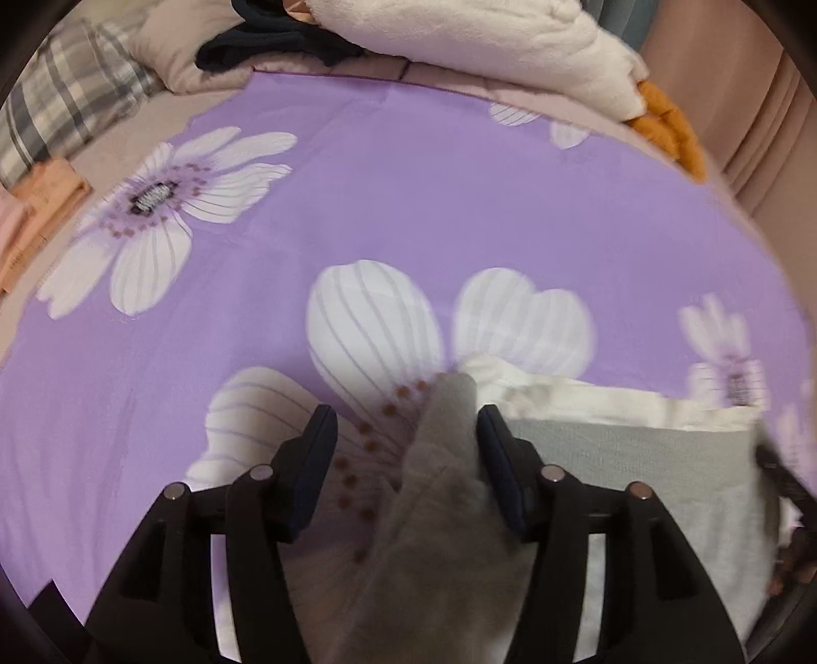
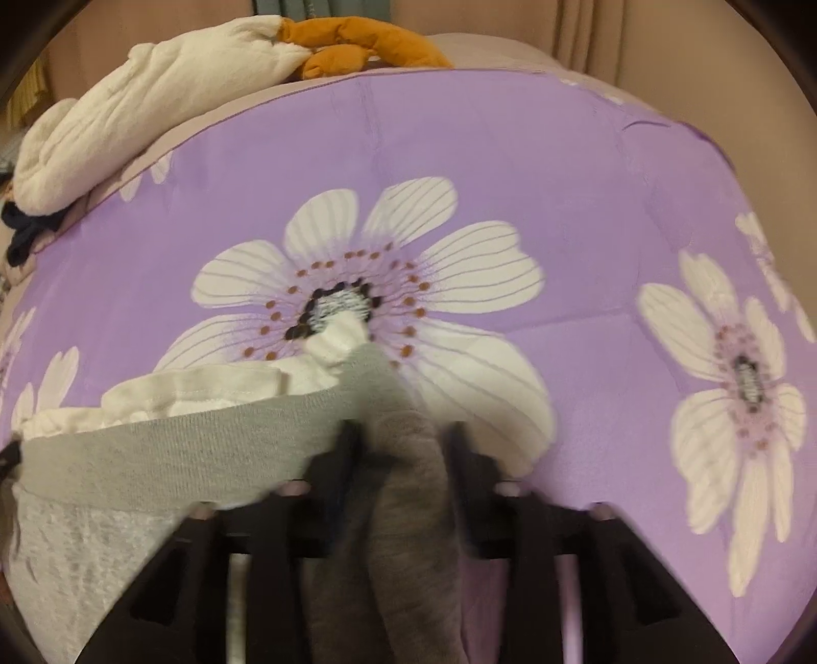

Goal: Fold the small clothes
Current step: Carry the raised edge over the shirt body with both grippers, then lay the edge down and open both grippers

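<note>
A small grey knit garment (image 1: pixel 623 449) with a white inner layer (image 1: pixel 561 390) lies flat on the purple flowered bedspread (image 1: pixel 408 204). Its left corner rises as a grey fold (image 1: pixel 449 408) between the fingers of my left gripper (image 1: pixel 406 416), which stands open; the fold leans on the right finger only. In the right wrist view the same garment (image 2: pixel 178 449) stretches to the left, and its right corner (image 2: pixel 403 459) hangs loosely between the spread fingers of my right gripper (image 2: pixel 403 429), also open. The picture there is blurred.
A white plush blanket (image 1: pixel 485 36) and an orange fabric item (image 1: pixel 669 127) lie at the bed's far edge, beside dark clothing (image 1: pixel 275 43). A plaid pillow (image 1: pixel 66 102) and folded peach clothes (image 1: pixel 41 204) are at the left. Bare bedspread (image 2: pixel 510 153) stretches ahead.
</note>
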Available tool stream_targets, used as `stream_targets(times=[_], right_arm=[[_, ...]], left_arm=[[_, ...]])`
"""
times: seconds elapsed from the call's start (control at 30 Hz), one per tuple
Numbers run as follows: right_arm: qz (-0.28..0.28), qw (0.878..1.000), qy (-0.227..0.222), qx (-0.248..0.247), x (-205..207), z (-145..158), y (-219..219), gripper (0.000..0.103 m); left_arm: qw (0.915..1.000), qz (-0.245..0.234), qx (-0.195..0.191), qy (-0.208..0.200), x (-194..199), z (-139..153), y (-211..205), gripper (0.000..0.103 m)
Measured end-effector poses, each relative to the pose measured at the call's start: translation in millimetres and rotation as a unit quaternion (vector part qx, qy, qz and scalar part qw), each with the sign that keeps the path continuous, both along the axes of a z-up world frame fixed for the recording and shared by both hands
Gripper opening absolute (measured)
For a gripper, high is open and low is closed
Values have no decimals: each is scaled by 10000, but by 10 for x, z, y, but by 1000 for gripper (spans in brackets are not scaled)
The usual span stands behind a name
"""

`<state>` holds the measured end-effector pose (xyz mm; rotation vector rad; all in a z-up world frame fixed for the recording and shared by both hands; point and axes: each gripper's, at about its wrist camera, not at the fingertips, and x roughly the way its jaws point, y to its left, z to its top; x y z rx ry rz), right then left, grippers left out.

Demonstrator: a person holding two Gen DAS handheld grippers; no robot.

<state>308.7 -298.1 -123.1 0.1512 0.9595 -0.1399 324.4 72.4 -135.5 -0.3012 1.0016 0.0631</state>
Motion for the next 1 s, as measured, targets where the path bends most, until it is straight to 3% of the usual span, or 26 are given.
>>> stream_targets(times=[0.1, 0.17, 0.27, 0.47, 0.6, 0.9, 1.0], right_arm=[[3, 9998, -138, 142, -113, 102, -59, 62], [-11, 9994, -231, 274, -206, 188, -115, 63], [-121, 9982, -488, 331, -391, 381, -164, 69], [-91, 9949, -878, 492, -835, 673, -181, 70], [-10, 9910, -1153, 683, -1195, 764, -135, 86], [-150, 9873, -765, 1382, -1644, 332, -61, 86], [-219, 9836, -581, 1691, -1769, 127, -6, 86]], left_arm=[[9998, 54, -57, -207, -146, 204, 73, 59], [9992, 102, -41, -385, -270, 374, 121, 71], [9982, 77, -144, -574, -458, 576, 178, 75], [9968, -49, -259, -757, -921, 757, 176, 88], [9961, -160, -490, -715, -1207, 679, 158, 92], [9961, -219, -848, -139, -1661, 90, 26, 92], [9949, 9, -1000, -103, -1761, -70, 19, 90]])
